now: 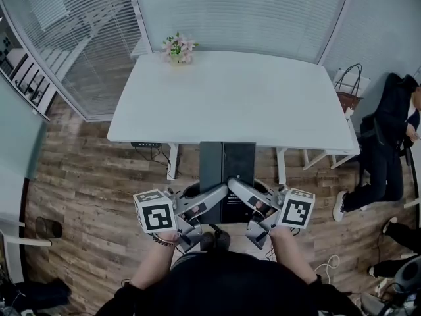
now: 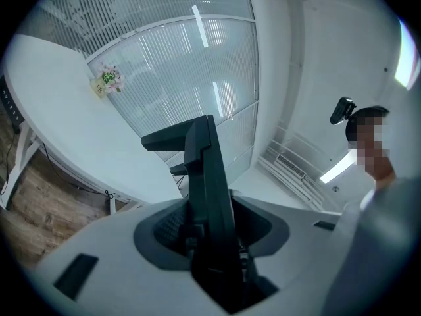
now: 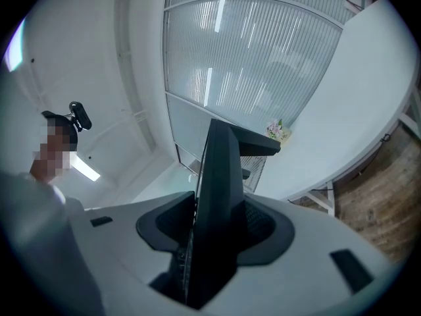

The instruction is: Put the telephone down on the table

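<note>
- Nearest you: left gripper (image 1: 214,196) and right gripper (image 1: 242,191) both clamped on telephone (image 1: 227,160), one at each side of its near end. Dark slab fills the gap between each pair of jaws.
- Telephone in air, roughly level, short of table (image 1: 250,104), mostly over floor.
- Hold both squeezes even; let neither slacken first.
- Move hands forward together, no twist.
- Get whole slab past table's near edge before lowering.
- Set it flat on bare white top; open jaws only once it rests.
- Far edge: flowers (image 1: 178,47), well apart, likely no obstacle.
</note>
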Tool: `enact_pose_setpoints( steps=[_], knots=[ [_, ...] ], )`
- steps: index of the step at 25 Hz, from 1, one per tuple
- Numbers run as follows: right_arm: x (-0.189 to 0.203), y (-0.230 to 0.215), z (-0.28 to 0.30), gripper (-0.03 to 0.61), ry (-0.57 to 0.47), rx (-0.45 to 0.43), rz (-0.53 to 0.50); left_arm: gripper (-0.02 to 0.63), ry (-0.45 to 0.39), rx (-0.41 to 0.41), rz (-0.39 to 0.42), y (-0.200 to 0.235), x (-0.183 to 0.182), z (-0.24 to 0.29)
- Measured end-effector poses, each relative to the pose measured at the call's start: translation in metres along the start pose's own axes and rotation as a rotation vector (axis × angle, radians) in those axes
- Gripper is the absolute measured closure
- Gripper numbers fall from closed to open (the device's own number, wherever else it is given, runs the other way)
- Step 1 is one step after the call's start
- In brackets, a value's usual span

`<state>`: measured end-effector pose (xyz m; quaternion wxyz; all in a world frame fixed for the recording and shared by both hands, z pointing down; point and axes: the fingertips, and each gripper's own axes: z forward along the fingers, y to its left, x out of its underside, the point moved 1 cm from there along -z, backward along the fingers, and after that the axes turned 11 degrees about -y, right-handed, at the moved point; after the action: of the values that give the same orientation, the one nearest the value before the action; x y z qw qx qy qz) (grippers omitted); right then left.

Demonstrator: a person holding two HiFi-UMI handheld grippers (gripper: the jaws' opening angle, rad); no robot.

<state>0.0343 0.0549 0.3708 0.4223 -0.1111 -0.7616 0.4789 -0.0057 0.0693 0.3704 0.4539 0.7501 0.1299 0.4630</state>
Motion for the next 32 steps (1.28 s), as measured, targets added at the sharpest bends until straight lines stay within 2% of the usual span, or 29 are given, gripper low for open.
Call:
enact_pose_setpoints(
  steps=[19,32],
  knots=[
    [-0.012,-0.012,-0.015,0.391,0.028,-0.004,0.008,0.423,-0.025,-0.019,-0.008,0.002,0.015,0.018],
    [-0.029,-0.035,0.006,0.391,0.008,0.009,-0.005,0.423,-0.006,0.004,-0.007,0.027,-0.005,0.037]
  ],
)
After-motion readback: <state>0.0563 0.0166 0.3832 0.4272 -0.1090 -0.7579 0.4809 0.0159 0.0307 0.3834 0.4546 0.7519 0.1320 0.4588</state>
